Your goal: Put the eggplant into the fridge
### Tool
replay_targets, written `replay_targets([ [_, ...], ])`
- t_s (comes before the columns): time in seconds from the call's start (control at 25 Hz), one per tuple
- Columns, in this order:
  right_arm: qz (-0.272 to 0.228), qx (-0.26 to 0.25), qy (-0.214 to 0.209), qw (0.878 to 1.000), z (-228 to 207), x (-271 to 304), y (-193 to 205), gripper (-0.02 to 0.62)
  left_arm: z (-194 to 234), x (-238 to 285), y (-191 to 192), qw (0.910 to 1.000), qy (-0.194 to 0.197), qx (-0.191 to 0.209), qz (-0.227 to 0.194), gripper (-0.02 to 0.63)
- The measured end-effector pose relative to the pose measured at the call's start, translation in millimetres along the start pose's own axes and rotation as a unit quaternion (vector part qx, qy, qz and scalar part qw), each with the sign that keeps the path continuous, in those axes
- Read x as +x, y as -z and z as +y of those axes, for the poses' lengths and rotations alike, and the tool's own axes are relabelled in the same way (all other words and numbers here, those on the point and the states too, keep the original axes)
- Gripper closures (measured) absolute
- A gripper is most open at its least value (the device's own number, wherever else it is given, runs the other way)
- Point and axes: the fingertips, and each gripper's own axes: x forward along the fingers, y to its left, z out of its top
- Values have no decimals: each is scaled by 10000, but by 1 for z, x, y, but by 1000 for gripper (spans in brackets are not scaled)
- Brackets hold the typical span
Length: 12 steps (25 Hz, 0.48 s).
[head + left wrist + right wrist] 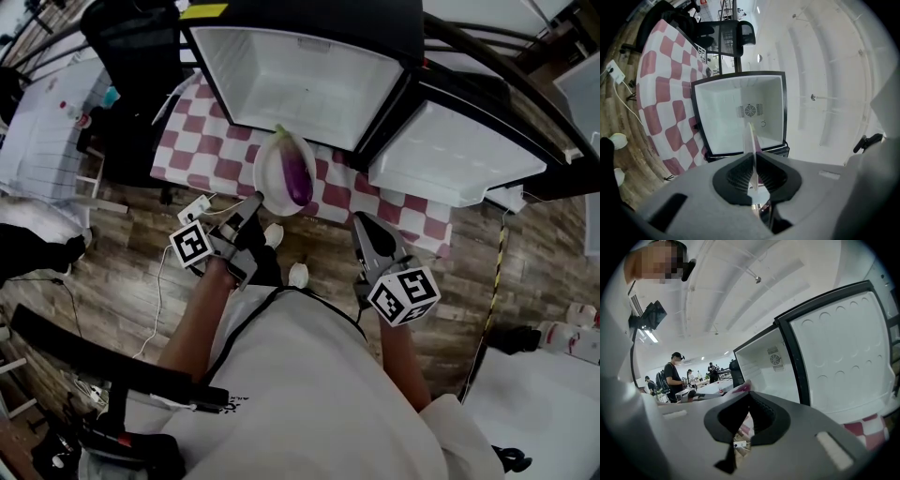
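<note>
A purple eggplant (298,173) lies on a white plate (270,176), held out in front of the open fridge (300,80). My left gripper (255,200) is shut on the plate's near rim. In the left gripper view the plate (752,138) stands edge-on between the pads, with the white fridge interior (736,112) straight behind it. My right gripper (367,225) hangs to the right of the plate, jaws together with nothing in them. In the right gripper view the gripper (750,394) points at the fridge (759,362), and the plate's rim (742,388) shows at the left.
The fridge door (455,159) stands swung open to the right. A red-and-white checked cloth (202,141) covers the table under the fridge. A black office chair (131,47) stands at the far left, a power strip (194,208) lies on the wooden floor. People (675,376) stand further back.
</note>
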Motion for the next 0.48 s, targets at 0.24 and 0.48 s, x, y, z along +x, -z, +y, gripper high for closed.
replay_targets([
  [0.24,19,-2,135,9999,-6,19,-8,589,6,18,-19,9999,43,-92,124,578],
  [0.48,19,32,333,9994,-15,44,-17,589,15,45,-41,9988,101,-140,456,577],
])
